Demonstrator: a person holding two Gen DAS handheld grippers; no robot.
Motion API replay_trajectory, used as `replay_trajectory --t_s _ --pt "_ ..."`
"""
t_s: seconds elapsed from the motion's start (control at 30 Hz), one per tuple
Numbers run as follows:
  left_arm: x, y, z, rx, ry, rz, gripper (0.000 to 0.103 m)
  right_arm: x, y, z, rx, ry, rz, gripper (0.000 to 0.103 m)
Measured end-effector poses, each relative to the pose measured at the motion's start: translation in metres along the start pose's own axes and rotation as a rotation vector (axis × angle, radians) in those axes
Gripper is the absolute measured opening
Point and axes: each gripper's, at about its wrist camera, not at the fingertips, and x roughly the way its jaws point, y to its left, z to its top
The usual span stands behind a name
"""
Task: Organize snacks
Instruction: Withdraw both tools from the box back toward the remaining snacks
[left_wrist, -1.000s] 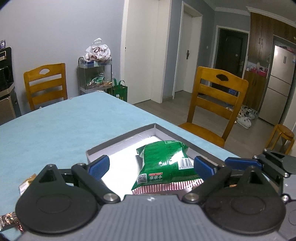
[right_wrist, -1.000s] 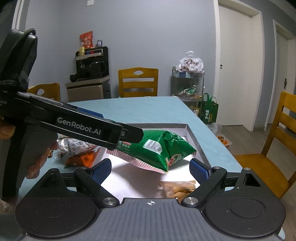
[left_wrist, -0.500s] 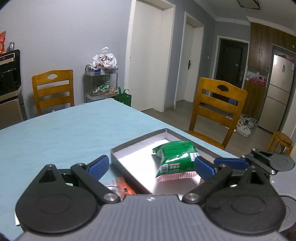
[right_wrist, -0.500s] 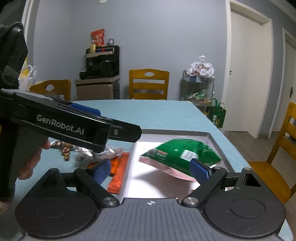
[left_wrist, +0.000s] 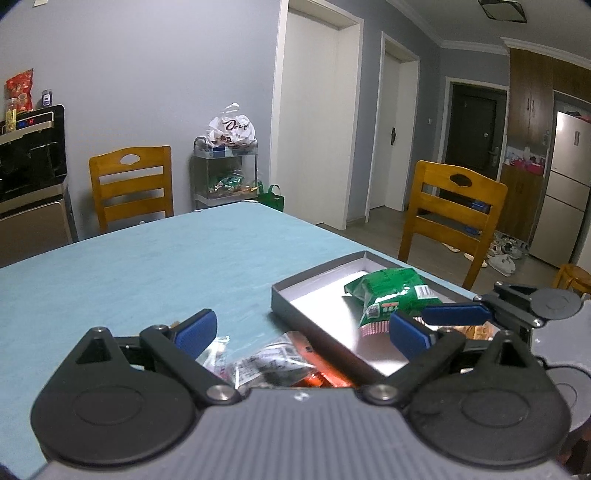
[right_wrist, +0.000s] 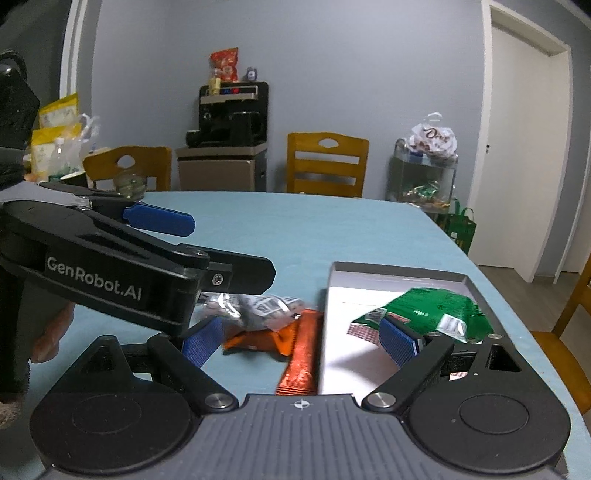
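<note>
A green snack bag (left_wrist: 391, 291) (right_wrist: 424, 310) lies in the shallow grey tray (left_wrist: 275, 295) (right_wrist: 399, 268) on the blue table. Left of the tray sits a loose pile: silver packets (left_wrist: 266, 362) (right_wrist: 255, 306), an orange packet (right_wrist: 258, 338) and an orange stick pack (right_wrist: 303, 354). My left gripper (left_wrist: 301, 334) (right_wrist: 232, 247) is open above the pile, holding nothing. My right gripper (right_wrist: 301, 341) is open too, straddling the tray's left wall and the stick pack without touching either. One of its blue fingers (left_wrist: 458, 314) shows in the left wrist view over the tray.
Wooden chairs (left_wrist: 450, 214) (right_wrist: 327, 164) stand at the table's far and right sides. A snack trolley (left_wrist: 225, 173) and a black appliance on a cabinet (right_wrist: 229, 125) line the wall. A person's hand (right_wrist: 48, 332) holds the left gripper's handle.
Both grippers have shifted left, away from the tray's middle and toward the loose pile. The green bag stays lying in the tray. Both stay open.
</note>
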Motion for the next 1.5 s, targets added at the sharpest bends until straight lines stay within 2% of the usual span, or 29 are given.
replay_trajectory --t_s 0.3,0.67,0.87,1.27,1.5 --pt "-0.017 0.018 -0.006 -0.012 -0.005 0.032 0.100 0.007 0.016 0.003 -0.018 0.015 0.024 0.093" --pt "-0.034 0.044 -0.013 -0.067 -0.021 0.076 0.100 0.010 0.026 0.006 0.001 0.010 0.054 0.101" --pt "-0.040 0.059 -0.020 -0.089 -0.017 0.117 0.100 0.011 0.036 0.007 -0.040 0.004 0.052 0.103" --pt "-0.049 0.095 -0.050 -0.144 0.018 0.236 0.100 0.018 0.055 0.005 -0.102 0.039 0.082 0.103" --pt "-0.037 0.106 -0.060 -0.159 0.050 0.267 0.100 0.026 0.059 0.008 -0.078 0.054 0.106 0.103"
